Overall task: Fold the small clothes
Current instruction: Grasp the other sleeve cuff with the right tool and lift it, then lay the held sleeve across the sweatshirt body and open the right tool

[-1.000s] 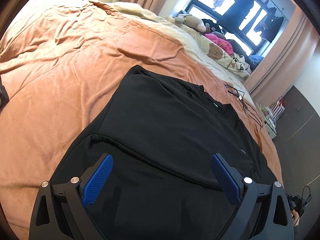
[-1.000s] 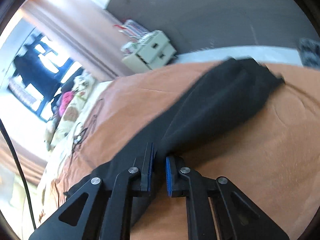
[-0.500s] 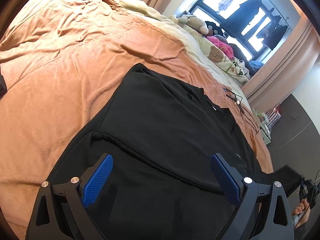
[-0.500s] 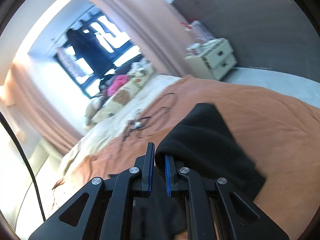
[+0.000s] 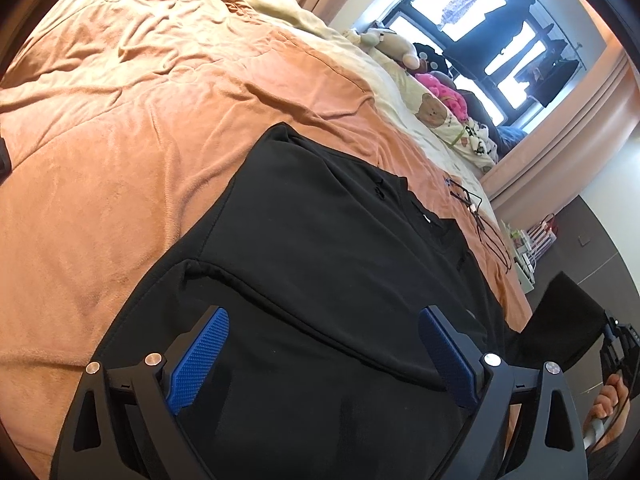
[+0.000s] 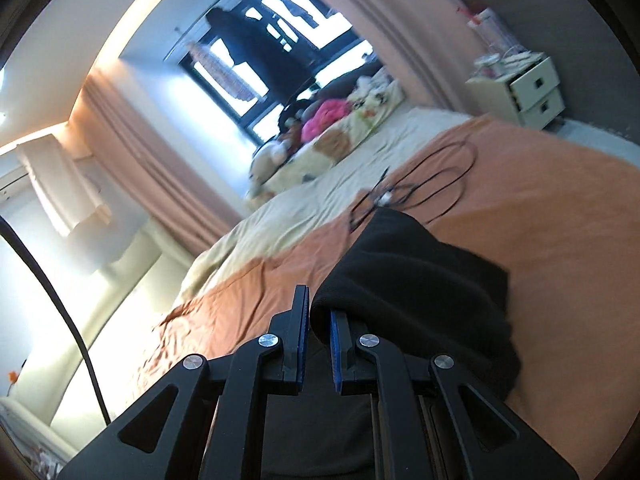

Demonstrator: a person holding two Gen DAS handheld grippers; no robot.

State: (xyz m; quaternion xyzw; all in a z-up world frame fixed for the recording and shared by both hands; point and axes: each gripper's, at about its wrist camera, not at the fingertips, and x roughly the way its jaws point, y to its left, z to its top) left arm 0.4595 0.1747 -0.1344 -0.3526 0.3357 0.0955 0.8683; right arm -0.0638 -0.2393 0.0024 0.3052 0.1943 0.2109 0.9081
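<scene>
Orange blanket [image 5: 120, 160] on a bed, curtained window beyond, black garment [image 5: 320, 280] flat near its edge, left gripper [image 5: 324, 354] spread wide above it, right gripper [image 6: 319, 320] pinching 1 lifted black sleeve [image 6: 420, 280]

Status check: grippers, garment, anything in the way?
Left gripper open above black garment. Right gripper shut on its lifted edge. Cable lies beyond, apart.
</scene>
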